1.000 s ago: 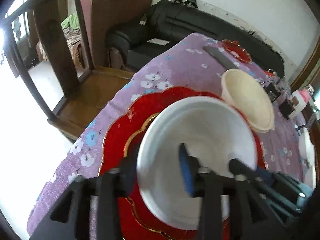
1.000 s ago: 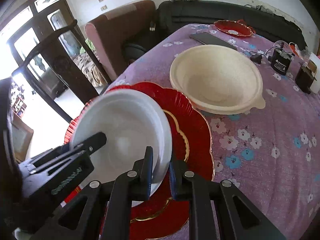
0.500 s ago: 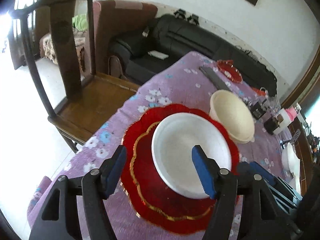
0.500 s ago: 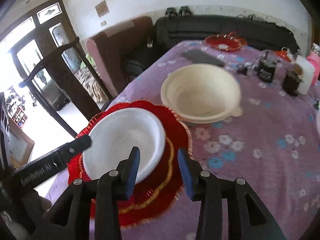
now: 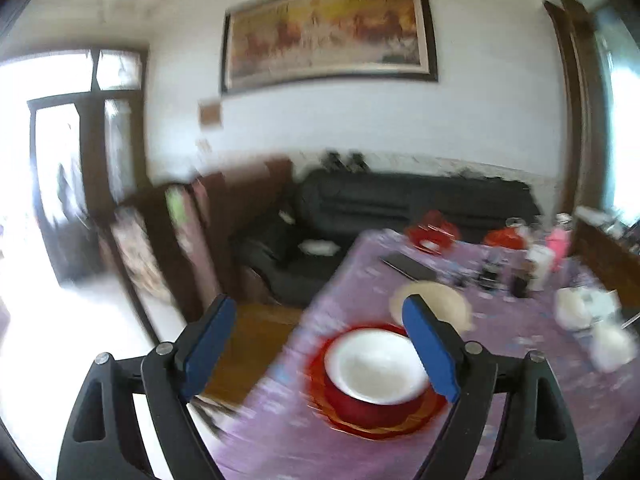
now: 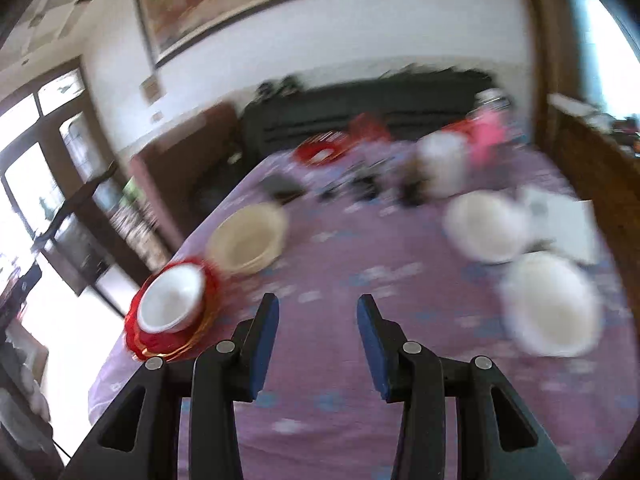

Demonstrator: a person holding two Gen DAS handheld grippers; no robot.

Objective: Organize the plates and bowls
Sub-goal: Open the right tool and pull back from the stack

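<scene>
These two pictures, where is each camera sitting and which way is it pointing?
Left wrist view: rides the left gripper, raised above the table's near corner, facing the sofa wall; only its open blue-padded fingers show.
Right wrist view: rides the right gripper, looking along the purple table; its open fingers show.
Shared: the white bowl on the red plate, and the cream bowl.

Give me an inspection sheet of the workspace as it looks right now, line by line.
Surface: table under a purple floral cloth.
Job's things: white bowl sits on red plate; cream bowl beside them; two white dishes on the right.
Clutter: small red dish, pink bottle, blurred dark items at the far end.
Grippers: left tool open, empty; right tool open, empty.
Cables: nothing seen clearly.
Surroundings: black sofa, framed painting, wooden chair.
</scene>
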